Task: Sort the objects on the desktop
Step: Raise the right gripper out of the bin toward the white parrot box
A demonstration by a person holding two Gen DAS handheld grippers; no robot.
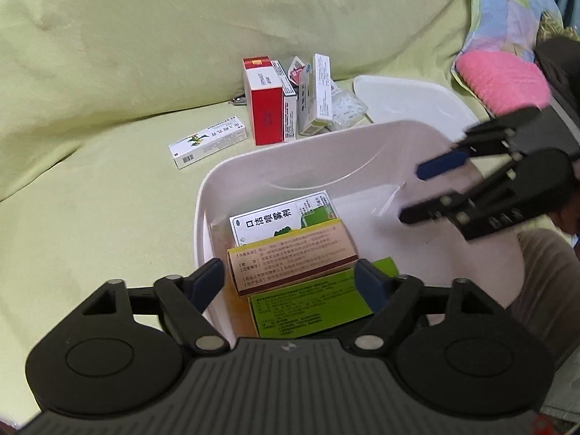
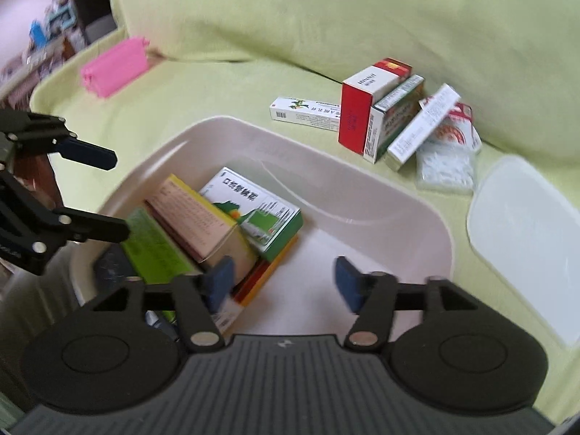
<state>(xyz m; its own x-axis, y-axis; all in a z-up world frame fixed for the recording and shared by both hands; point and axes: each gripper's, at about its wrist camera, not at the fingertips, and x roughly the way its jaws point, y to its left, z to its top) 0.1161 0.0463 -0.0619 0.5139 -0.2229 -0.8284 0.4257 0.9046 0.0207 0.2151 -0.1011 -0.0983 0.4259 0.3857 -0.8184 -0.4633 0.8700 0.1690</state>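
Both grippers' jaws gape above the bin's [image 2: 427, 217] bare right half.

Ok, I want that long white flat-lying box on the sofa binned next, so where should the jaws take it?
Grip the long white carton across its narrow width near the middle, coming from above. It lies flat and apart from the tall red-and-white box, so both long sides look free.
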